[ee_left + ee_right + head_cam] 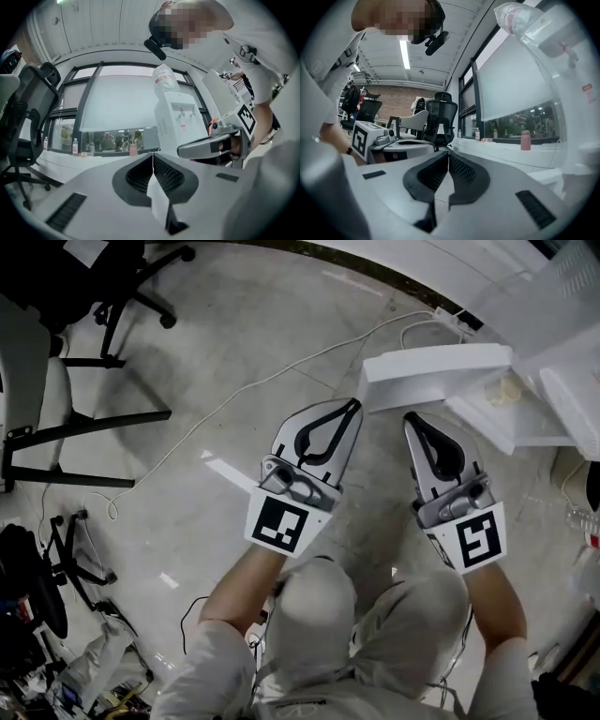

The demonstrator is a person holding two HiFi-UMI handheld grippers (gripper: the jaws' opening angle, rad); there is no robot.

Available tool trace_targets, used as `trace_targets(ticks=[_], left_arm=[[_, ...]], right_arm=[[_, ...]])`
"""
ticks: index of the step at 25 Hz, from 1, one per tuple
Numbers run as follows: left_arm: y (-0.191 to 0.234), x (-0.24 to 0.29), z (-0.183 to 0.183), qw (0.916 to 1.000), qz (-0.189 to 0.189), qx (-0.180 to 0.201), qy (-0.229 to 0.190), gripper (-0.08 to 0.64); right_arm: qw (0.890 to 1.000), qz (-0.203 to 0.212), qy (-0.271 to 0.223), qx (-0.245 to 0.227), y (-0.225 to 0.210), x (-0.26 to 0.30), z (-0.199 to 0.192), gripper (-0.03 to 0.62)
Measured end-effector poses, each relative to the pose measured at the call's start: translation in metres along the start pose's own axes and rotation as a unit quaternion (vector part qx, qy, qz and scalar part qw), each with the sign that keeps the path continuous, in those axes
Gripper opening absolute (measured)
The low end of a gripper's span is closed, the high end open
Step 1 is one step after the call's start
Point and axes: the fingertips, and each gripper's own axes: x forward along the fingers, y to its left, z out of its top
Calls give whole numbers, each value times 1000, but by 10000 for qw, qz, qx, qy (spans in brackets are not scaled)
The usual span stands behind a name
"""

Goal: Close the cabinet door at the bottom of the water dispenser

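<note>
We see the flat white cabinet door [436, 367] swung open from the boxy water dispenser [180, 126], just ahead of both tips. The left gripper [353, 405] and right gripper [411, 416], grey-shelled with black ribbed pads, are clenched on nothing.

The floor [262, 343] is grey and shiny with a thin white cord [228, 397] lying across it, and there are black office chairs [440, 119], a big window [108, 138] with a white blind [122, 103], a long ceiling light [404, 54] and a brick wall [396, 101] far back.
</note>
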Motion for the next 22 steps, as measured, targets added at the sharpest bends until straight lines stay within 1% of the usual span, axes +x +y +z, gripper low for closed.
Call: trace_targets(ticks=[3,6,7,10,12,15,18,19,22], left_arm=[[-2,7,-30,10000,-18,-17,66,9],[-4,16,-57,9998,-51,155,130,9],[-4,18,-67,9997,-47,138,174,9],[-5,21,-90,9995,-77,-175,257,16],[-6,25,-98,9995,-155,-153,241,80],[-8,34,-104,9993,-345,-5,152,118],[-9,43,-112,9981,-567,159,193,197],[-8,45,-115,9979,-591,116,227,205],[-2,49,-122,9978,-589,-163,273,218]], right_arm=[[10000,85,48,-7,-2,11,-26,17],[10000,69,47,-22,-6,19,-48,17],[10000,51,54,-20,-8,21,-56,17],[10000,30,80,-38,-10,26,-72,17],[10000,33,50,-75,-12,28,-77,17],[9998,79,6,-200,-15,31,-84,17],[9998,51,12,-171,-18,31,-91,17],[9999,22,5,-122,-19,31,-91,17],[10000,-39,-16,-82,-22,27,-92,17]])
